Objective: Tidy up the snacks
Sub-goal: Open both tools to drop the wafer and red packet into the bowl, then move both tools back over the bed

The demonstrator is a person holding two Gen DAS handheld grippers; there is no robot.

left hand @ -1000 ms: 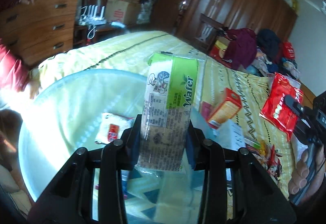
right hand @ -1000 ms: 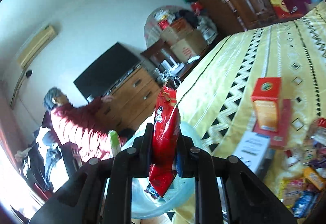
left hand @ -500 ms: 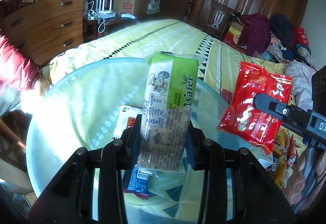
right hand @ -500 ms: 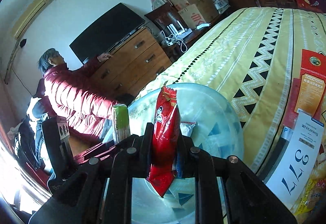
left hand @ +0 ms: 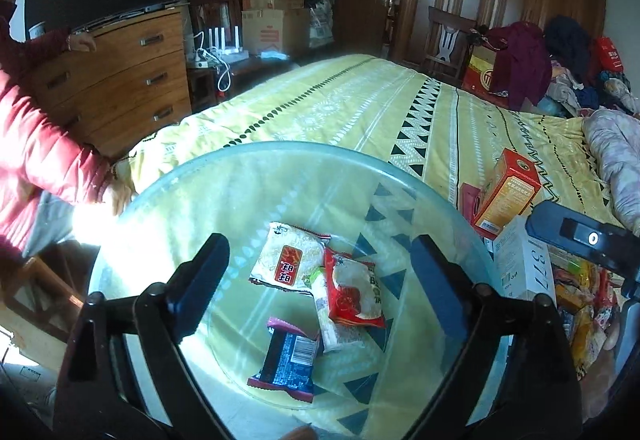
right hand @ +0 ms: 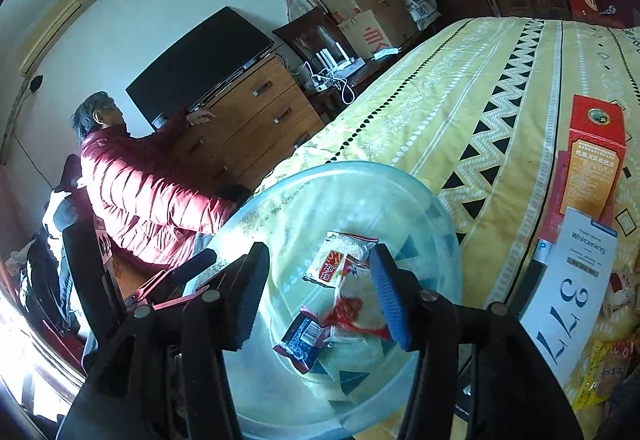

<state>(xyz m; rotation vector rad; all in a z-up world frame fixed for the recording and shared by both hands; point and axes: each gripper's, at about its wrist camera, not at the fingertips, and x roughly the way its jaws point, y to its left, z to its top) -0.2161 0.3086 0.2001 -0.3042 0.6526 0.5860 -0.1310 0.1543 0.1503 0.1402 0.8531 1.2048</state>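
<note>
Above the clear plastic basin (left hand: 400,176) on the yellow bedspread (left hand: 360,108), the left gripper (left hand: 320,276) now stands spread and empty; the green wafer pack (left hand: 326,316) it clamped half a second ago lies in the basin. The right gripper (right hand: 316,296) has likewise let go, and its red snack bag (left hand: 352,294) rests on the wafer pack, beside a white rice-cracker packet (left hand: 288,260) and a dark blue packet (left hand: 290,364).

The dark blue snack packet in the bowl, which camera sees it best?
The left wrist view: the dark blue packet lies in plain sight in the clear bowl. In the right wrist view it looks smaller and more slanted.
</note>
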